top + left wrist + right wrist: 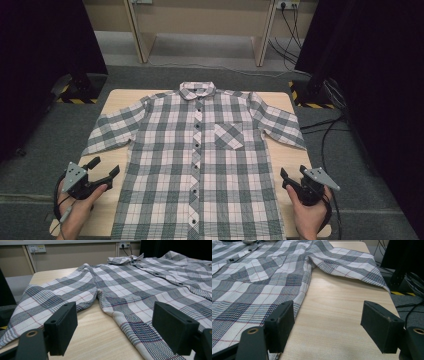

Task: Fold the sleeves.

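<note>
A grey, white and red plaid short-sleeved shirt [200,150] lies flat and buttoned, collar at the far side, on a light wooden table [120,100]. My left gripper [104,167] is held in a hand at the table's near left, just off the shirt's left side, jaws wide apart and empty. In the left gripper view the left gripper [118,330] faces the shirt [140,285] over bare table [100,340]. My right gripper [292,172] hovers open at the near right. The right gripper [331,326] has only bare table [342,305] between its jaws, beside the shirt [262,277].
Dark curtains [45,60] flank both sides. Black stand bases with yellow-black tape [75,92] sit on the grey floor at the far corners. Cables [325,135] trail on the right. A pale desk frame [145,35] stands behind.
</note>
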Action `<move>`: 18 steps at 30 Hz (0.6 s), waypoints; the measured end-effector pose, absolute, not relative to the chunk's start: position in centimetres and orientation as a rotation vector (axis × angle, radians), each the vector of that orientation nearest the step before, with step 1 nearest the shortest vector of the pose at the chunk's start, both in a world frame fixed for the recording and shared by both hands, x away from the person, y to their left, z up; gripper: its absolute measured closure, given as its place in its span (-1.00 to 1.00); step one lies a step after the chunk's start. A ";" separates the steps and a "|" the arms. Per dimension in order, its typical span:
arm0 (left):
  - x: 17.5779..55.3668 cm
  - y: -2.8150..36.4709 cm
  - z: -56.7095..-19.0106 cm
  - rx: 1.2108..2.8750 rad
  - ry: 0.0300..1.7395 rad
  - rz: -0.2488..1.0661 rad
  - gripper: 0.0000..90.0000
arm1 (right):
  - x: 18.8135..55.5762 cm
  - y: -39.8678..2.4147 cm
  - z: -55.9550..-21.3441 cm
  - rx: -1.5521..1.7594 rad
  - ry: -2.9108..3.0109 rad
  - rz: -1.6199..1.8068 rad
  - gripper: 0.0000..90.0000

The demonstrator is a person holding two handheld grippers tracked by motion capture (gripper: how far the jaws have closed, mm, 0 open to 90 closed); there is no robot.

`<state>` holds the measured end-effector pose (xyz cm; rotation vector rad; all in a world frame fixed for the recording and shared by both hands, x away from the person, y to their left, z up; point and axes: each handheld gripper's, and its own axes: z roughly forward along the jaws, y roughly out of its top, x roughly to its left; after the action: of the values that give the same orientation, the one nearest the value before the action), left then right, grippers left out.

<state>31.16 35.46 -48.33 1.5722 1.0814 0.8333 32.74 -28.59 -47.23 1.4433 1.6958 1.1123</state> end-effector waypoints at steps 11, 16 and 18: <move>31.2 35.6 -48.3 1.561 1.090 0.826 -0.55 | 33.9 -29.1 -46.8 1.481 1.697 1.080 -0.34; 31.2 35.5 -48.3 1.567 1.091 0.827 -0.55 | 35.0 -29.4 -46.4 1.500 1.699 1.053 -0.33; 31.2 35.6 -48.3 1.564 1.091 0.828 -0.55 | 35.7 -29.6 -46.0 1.506 1.691 1.045 -0.33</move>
<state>31.19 35.56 -48.33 1.5643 1.0915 0.8276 35.73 -29.58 -46.02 1.5063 1.6914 1.0450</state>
